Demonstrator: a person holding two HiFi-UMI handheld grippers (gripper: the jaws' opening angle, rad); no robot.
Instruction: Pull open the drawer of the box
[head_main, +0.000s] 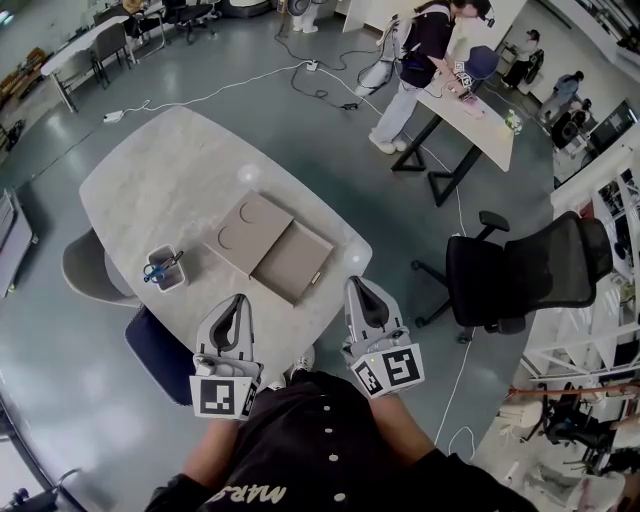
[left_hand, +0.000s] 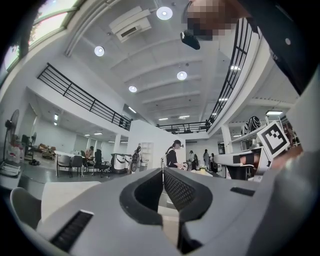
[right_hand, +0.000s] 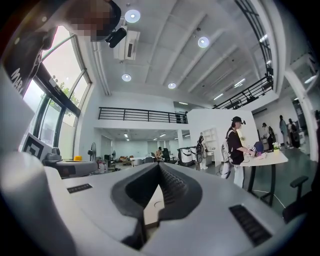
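A flat tan box (head_main: 248, 230) lies on the pale oval table (head_main: 160, 175). Its drawer (head_main: 294, 264) stands pulled out toward me, and the inside looks bare. My left gripper (head_main: 237, 300) is shut on nothing, at the table's near edge, left of the drawer's front and apart from it. My right gripper (head_main: 357, 284) hovers just off the table's near right corner, also shut and holding nothing. In the left gripper view the left gripper (left_hand: 163, 170) has its jaws meeting at the tips. The right gripper (right_hand: 159, 165) looks the same in its own view, where a strip of the tan box (right_hand: 152, 206) shows below the tips.
A small cup holding blue scissors (head_main: 164, 269) stands on the table left of the box. A grey chair (head_main: 86, 268) and a blue chair (head_main: 160, 352) sit at the table's left side. A black office chair (head_main: 522, 270) is on the right. A person (head_main: 420, 62) works at a far desk.
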